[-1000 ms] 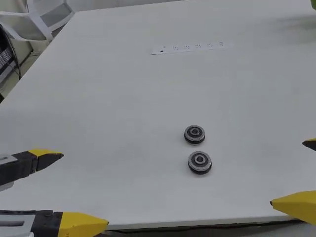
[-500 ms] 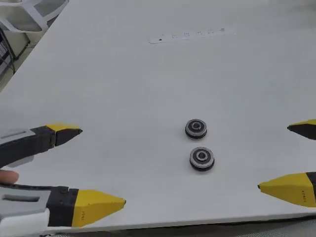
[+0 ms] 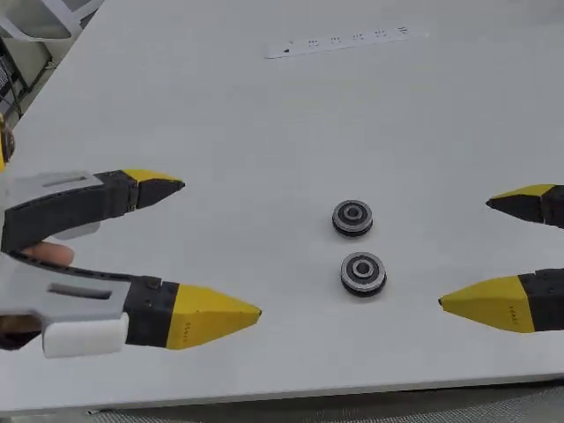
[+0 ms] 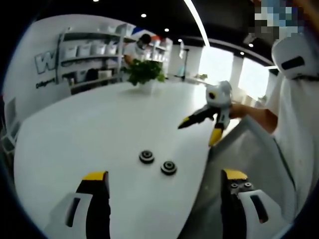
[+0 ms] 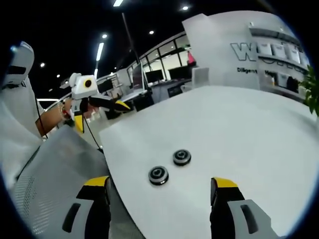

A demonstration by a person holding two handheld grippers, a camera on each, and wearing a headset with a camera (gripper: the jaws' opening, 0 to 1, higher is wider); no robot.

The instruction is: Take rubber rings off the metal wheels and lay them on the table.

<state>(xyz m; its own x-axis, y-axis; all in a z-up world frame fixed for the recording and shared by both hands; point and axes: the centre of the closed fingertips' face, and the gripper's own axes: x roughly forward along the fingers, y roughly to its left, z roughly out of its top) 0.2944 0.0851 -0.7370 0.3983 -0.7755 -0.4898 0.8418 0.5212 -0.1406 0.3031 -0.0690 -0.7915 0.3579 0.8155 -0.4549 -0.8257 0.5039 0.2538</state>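
Note:
Two small metal wheels with dark rubber rings lie flat on the white table (image 3: 264, 123), one farther (image 3: 352, 218) and one nearer (image 3: 363, 273) to me. My left gripper (image 3: 218, 248) hovers open to their left, its yellow-tipped jaws spread wide. At the right, my right gripper (image 3: 467, 252) is open too, pointing at the wheels from a short way off. In the left gripper view both wheels (image 4: 146, 157) (image 4: 168, 168) lie ahead of the open left gripper (image 4: 164, 177). The right gripper view has the wheels (image 5: 182, 157) (image 5: 158, 175) ahead of the open right gripper (image 5: 159, 181). Nothing is held.
A white power strip (image 3: 344, 41) lies at the far side of the table. The table's front edge (image 3: 291, 392) runs just below the grippers. A chair (image 3: 35, 18) stands at the far left corner. A potted plant (image 4: 144, 72) stands far across the table.
Both grippers have come in over the table toward the wheels, the left one farther than the right. The head camera has tilted down. The wheels lie where they were.

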